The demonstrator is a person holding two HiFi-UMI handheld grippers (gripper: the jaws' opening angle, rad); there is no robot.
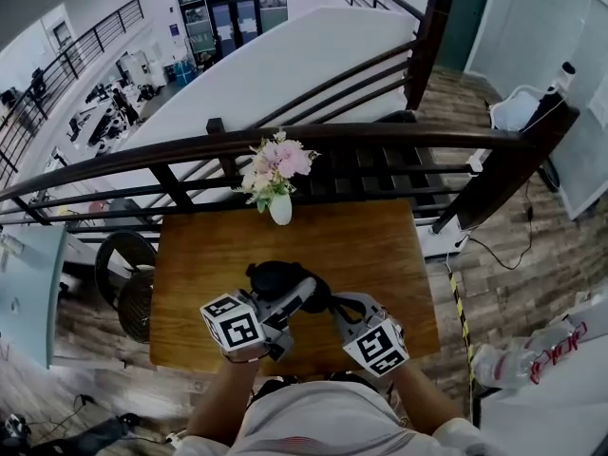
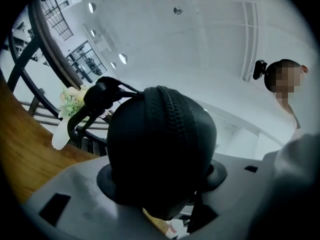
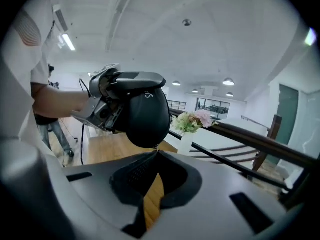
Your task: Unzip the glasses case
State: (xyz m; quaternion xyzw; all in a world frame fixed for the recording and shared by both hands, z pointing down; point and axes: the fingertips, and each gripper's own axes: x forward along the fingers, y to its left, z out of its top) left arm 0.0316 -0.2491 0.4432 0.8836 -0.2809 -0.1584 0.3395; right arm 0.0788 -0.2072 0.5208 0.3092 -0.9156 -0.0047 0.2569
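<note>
A black oval glasses case is held above the wooden table. My left gripper is shut on the case, its pads pressing both sides while the zipper runs up the middle toward me. A black loop sticks out of the case's far end. In the right gripper view the case hangs just above my right gripper, whose tips are shut on the small zipper pull at the case's lower edge. In the head view the right gripper sits close beside the case.
A white vase with pink flowers stands at the table's far edge, against a dark wooden railing. A round black chair is left of the table. Cables and bags lie on the floor at right.
</note>
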